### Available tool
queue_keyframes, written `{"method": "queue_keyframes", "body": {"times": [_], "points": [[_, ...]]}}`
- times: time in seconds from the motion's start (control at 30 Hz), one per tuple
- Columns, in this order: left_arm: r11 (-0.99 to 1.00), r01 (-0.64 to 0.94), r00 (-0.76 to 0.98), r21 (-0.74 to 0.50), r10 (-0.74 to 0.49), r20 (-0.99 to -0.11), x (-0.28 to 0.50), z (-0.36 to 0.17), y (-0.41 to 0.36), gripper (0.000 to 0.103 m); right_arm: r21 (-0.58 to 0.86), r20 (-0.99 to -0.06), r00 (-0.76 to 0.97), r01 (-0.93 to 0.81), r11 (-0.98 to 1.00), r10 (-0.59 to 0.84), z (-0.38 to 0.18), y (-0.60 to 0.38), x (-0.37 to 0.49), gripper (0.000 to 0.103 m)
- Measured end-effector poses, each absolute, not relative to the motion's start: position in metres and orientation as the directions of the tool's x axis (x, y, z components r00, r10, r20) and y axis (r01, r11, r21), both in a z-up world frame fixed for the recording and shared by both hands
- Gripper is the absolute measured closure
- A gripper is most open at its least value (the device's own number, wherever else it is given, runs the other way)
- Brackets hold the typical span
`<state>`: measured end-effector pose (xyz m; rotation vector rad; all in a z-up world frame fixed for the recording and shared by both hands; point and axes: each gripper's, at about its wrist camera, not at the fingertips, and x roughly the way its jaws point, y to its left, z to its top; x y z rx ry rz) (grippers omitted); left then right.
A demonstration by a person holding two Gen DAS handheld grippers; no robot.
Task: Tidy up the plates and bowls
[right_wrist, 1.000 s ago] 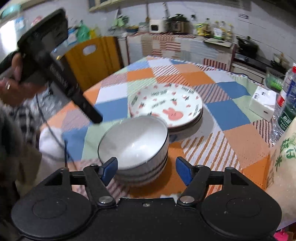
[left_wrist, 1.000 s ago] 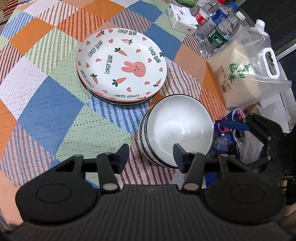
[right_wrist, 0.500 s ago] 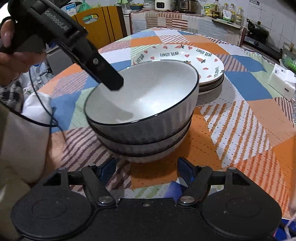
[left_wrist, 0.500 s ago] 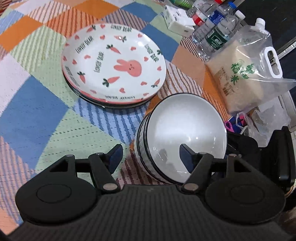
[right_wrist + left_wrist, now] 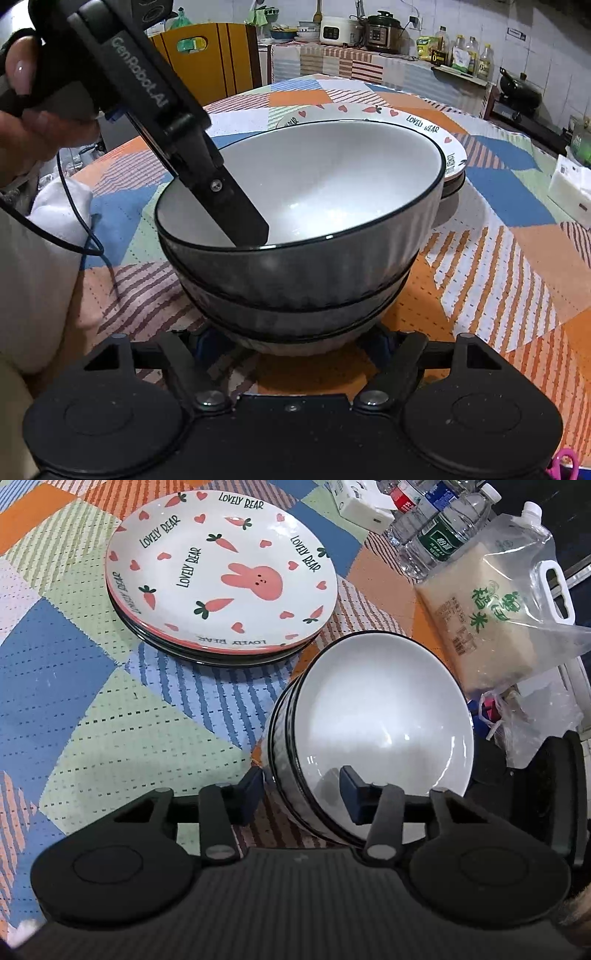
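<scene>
1. On the counter [image 5: 74, 686], under a patchwork cloth of blue, orange, green and striped panels, stands a stack of bowls [image 5: 295, 236], white inside, grey ribbed outside, with dark rims.
2. The left gripper [image 5: 303, 788] reaches down at a slant over the near rim of the stack; one of its fingers [image 5: 240, 218] lies inside the top bowl [image 5: 384, 716], the other outside the wall, so the fingers straddle the rim without having closed on it. In the right wrist view a hand [image 5: 22, 110] grips its handle, up and left of the stack.
3. The right gripper [image 5: 291, 339] sits low, level with the foot of the stack, spread wide on either side of the bottom bowl; the tips are hidden behind it, so contact cannot be told.
4. Just beyond the stack lies a stack of plates [image 5: 221, 572] printed with a pink rabbit, carrots, hearts and "LOVELY BEAR".
5. The left gripper's body reads "GenRoboLAI" or similar.
6. Beside the stack, a clear rice bag [image 5: 491, 605] carries green Chinese characters; water bottles [image 5: 436, 535] and a white box [image 5: 358, 502] stand past it.
7. Behind the bowls, a kitchen shelf [image 5: 369, 55] holds cookers and oil bottles; a yellow chair [image 5: 207, 55] stands near.
</scene>
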<state>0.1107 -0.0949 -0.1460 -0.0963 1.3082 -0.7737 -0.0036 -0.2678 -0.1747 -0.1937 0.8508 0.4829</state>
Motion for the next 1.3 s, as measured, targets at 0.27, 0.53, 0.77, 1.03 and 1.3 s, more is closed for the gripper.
{"method": "queue_keyframes", "body": {"times": [0.27,0.53,0.77,1.03,1.3], "points": [[0.746,0.455,0.05,-0.486,-0.566,-0.823,0.112,-0.149,-0.094,0.061,0.025,-0.738,0.576,-0.497,0.867,0.351,-0.179,-0.266,0.002,0.013],[0.736,0.494,0.058,-0.464,-0.56,-0.827,0.108,-0.147,-0.097,0.061,0.007,-0.715,0.604,-0.497,0.868,0.351,-0.183,-0.262,0.001,0.011],[0.727,0.515,0.047,-0.454,-0.553,-0.832,0.104,-0.143,-0.096,0.061,-0.015,-0.707,0.619,-0.496,0.868,0.342,-0.181,-0.259,-0.008,0.012],[0.718,0.537,0.075,-0.442,-0.562,-0.823,0.104,-0.118,-0.088,0.061,-0.006,-0.679,0.646,-0.482,0.876,0.35,-0.164,-0.256,-0.009,0.012],[0.712,0.559,0.114,-0.424,-0.573,-0.812,0.122,-0.066,-0.08,0.061,-0.025,-0.62,0.693,-0.488,0.873,0.369,-0.126,-0.255,0.005,0.012]]}}
